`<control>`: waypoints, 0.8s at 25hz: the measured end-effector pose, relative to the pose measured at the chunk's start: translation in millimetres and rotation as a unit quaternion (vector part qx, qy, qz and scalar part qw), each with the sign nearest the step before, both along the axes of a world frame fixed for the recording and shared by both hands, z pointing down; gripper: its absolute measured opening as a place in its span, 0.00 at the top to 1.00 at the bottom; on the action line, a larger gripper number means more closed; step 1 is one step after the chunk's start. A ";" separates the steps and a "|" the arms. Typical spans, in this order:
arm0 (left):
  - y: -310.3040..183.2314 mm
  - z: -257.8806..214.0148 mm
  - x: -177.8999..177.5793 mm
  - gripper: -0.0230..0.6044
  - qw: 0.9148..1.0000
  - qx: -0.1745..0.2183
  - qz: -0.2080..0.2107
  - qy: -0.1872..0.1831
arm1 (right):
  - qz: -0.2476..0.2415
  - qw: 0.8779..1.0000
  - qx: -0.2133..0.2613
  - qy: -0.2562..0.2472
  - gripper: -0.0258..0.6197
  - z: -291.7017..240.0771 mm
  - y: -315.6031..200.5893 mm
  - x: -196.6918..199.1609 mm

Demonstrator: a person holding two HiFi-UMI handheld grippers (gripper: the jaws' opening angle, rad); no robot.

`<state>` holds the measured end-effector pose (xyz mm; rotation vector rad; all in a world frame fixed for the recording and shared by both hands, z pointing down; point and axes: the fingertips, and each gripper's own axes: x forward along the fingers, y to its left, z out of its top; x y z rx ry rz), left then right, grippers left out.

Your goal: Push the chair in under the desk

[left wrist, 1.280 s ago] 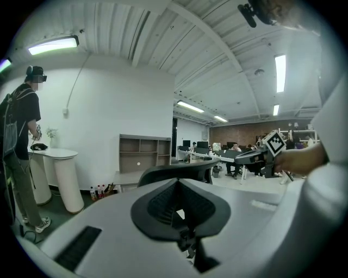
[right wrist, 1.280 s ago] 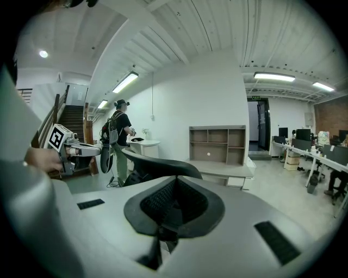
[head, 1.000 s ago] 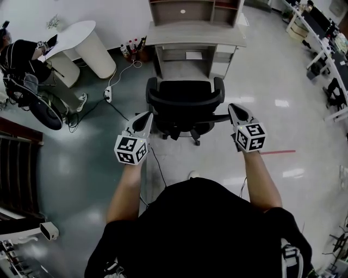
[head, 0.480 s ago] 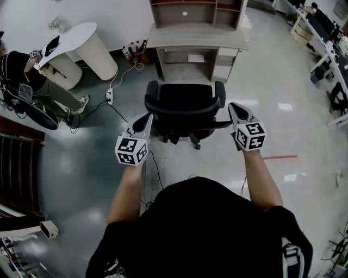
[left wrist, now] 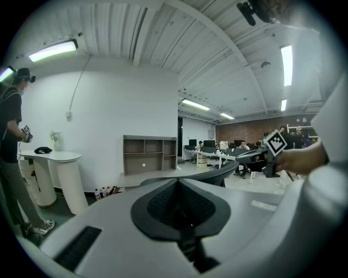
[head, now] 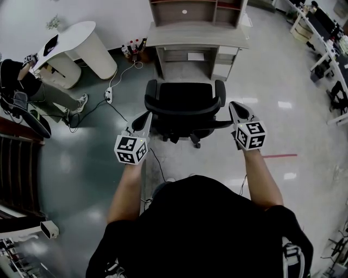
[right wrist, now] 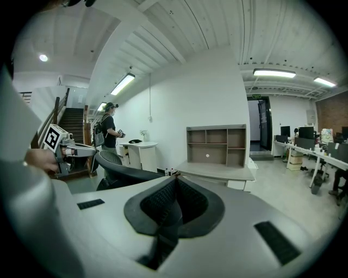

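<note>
Chair point(head: 185, 103): black office chair on castors, just ahead of both sets of jaws and between them. Its back is turned to the person and its seat faces the desk. It stands short of the desk, not under it.
Left gripper point(head: 147, 117): jaws pressed together with nothing between them. The tip is at the left edge of the chair's backrest; contact cannot be told.
Right gripper point(head: 235, 107): jaws closed flat, nothing held. The tip is just beside the chair's right armrest; contact cannot be told.
Marker cubes point(head: 131, 150): one behind each pair of jaws, printed with black-and-white square patterns only.
Power strip point(head: 108, 95): white, on the floor ahead and left of the left jaws, its cable running toward the wall.
Desk point(head: 196, 35): pale wood tone, straight ahead beyond the chair, against the wall, its knee space facing the chair.
Bottles point(head: 133, 48): a few small ones upright on the floor at the desk's left corner, labels too small to read.
Hutch point(head: 196, 11): open compartments on the desk's far edge, with a small white round thing at the back of the middle one.
White table point(head: 81, 38): far left of the left jaws, with a dark flat thing on top and a person point(head: 16, 70) standing beside it.
</note>
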<state>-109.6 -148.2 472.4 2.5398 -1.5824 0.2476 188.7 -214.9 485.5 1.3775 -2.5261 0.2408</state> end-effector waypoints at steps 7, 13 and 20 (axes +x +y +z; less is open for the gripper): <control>-12.6 5.6 -16.2 0.94 1.000 -0.007 0.009 -0.001 | 0.018 1.000 -0.002 0.005 0.96 0.2 -9.1 -7.1; -25.1 4.5 -32.0 0.94 1.000 -0.004 0.018 -0.001 | 0.030 1.000 0.005 0.006 0.96 -4.4 -17.0 -17.4; -29.7 3.4 -39.6 0.94 1.000 -0.001 0.031 -0.001 | 0.043 0.999 0.012 0.012 0.96 -11.2 -13.4 -24.7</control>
